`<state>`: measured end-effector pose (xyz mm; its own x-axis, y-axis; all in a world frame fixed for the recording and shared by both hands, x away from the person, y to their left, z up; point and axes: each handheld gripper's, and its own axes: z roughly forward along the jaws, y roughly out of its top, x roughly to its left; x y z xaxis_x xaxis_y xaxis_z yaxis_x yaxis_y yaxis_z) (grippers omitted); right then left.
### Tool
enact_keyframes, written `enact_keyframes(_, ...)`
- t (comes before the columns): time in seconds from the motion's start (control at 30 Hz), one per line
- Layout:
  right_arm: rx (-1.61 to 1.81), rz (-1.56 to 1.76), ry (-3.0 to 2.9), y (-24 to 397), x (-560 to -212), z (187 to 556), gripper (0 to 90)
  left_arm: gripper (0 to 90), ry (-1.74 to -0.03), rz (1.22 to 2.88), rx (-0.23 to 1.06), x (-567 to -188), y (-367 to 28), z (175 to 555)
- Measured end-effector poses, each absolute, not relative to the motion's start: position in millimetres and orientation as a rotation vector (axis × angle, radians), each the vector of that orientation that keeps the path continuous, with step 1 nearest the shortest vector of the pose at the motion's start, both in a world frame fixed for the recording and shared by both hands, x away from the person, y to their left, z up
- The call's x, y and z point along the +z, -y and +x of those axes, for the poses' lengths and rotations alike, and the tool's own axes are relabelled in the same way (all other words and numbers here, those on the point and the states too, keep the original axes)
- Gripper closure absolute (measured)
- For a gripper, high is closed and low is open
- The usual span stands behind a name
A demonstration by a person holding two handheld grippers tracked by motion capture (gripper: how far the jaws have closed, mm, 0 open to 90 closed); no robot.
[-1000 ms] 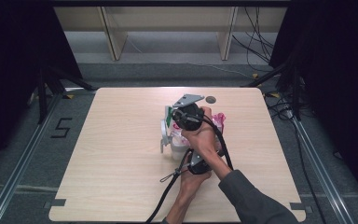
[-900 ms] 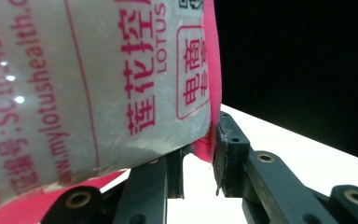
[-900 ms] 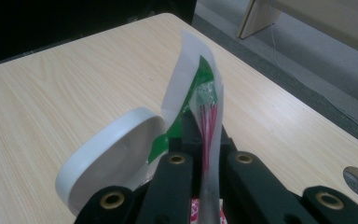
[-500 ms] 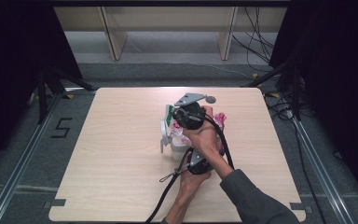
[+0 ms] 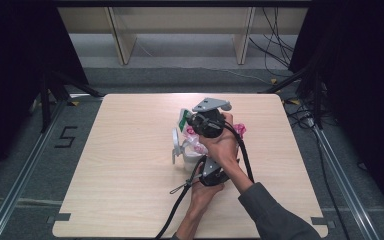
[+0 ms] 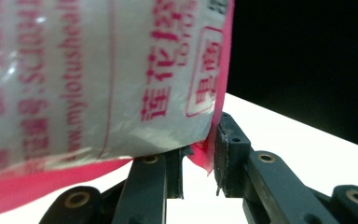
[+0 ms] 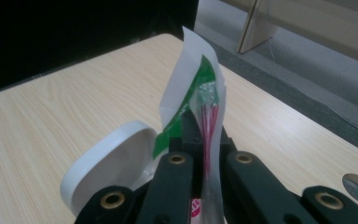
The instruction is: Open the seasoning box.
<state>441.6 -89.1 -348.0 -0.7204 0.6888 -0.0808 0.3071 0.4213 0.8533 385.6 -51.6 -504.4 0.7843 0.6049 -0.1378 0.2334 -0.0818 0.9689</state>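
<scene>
Nothing has shifted since the earlier frame: both hands stay put over the middle of the tabletop (image 5: pixel 130 165). We keep the right tongs (image 7: pixel 204 140) clamped on the top edge of a plastic bag (image 7: pixel 209 107) with a green-and-white label (image 7: pixel 193 79), while the left tongs (image 6: pixel 200 158) pinch the pink lower edge of the printed bag (image 6: pixel 98 84) between barely parted jaws. Just beside them a white container's flip lid (image 7: pixel 112 163) stands open. To finish well, we judge the two grips should draw the bag apart evenly, keeping its mouth above the container (image 5: pixel 190 159), without tearing the thin film.
</scene>
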Motion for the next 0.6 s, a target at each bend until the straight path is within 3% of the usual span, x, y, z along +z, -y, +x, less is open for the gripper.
enact_keyframes(0.1,1.282,0.863,-2.236,99,-346,437,90.0,74.0,-0.684,1.686,0.333,-507,51,387)
enact_keyframes(0.17,1.306,0.887,-2.219,101,-346,435,90.0,73.9,-0.695,1.706,0.406,-506,47,388)
enact_keyframes(0.4,1.422,0.879,-2.149,125,-343,432,90.0,69.0,-0.71,1.694,0.348,-509,44,391)
enact_keyframes(0.6,1.547,0.929,-2.105,141,-345,422,90.0,63.4,-0.725,1.765,0.406,-508,42,388)
